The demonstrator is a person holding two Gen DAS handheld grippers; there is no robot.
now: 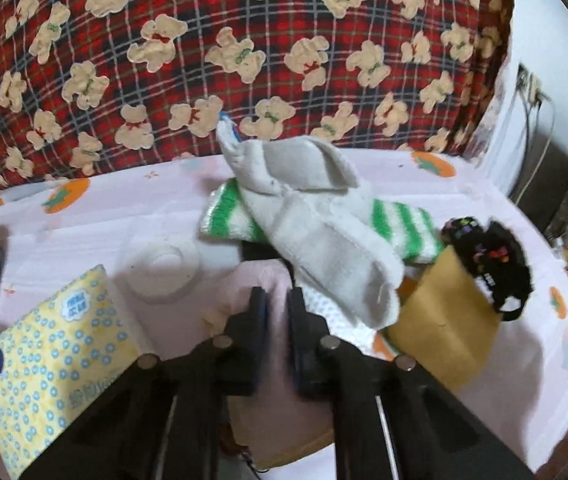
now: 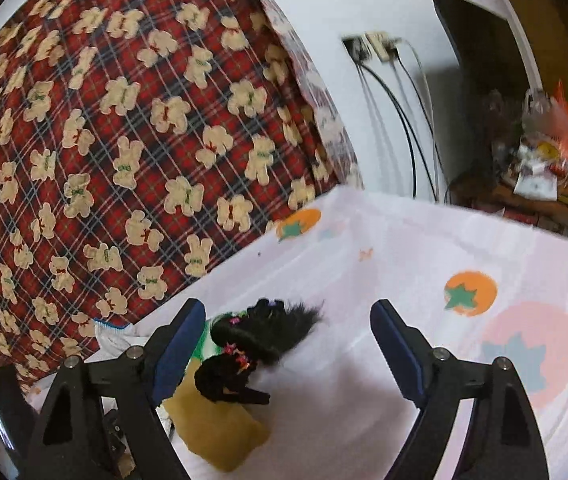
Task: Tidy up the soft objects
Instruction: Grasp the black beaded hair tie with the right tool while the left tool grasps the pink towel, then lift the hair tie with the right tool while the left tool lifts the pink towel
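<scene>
The left tool [image 1: 277,300] is seen with its jaws brought almost together; a fold of pale cloth appears to lie in the narrow gap, but whether it is gripped cannot be told. Just beyond its tips, a grey-white sock [image 1: 316,232] is draped across a green-striped sock [image 1: 396,220], both lying near the far edge of the desk [image 1: 123,208], which is covered by a white cloth printed with orange fruit. A black fuzzy sock [image 1: 488,264] rests on a tan pouch [image 1: 444,320] towards the right edge. A yellow tissue pack [image 1: 51,360] and a white lid [image 1: 159,264] are noted near the left edge. A red plaid bear-print cloth [image 1: 203,60] hangs behind the far edge.

The right tool [image 2: 288,320] is held wide open, with nothing between its pads; the black fuzzy sock [image 2: 243,352] lies on the desk beneath its left finger [image 2: 175,348].
</scene>
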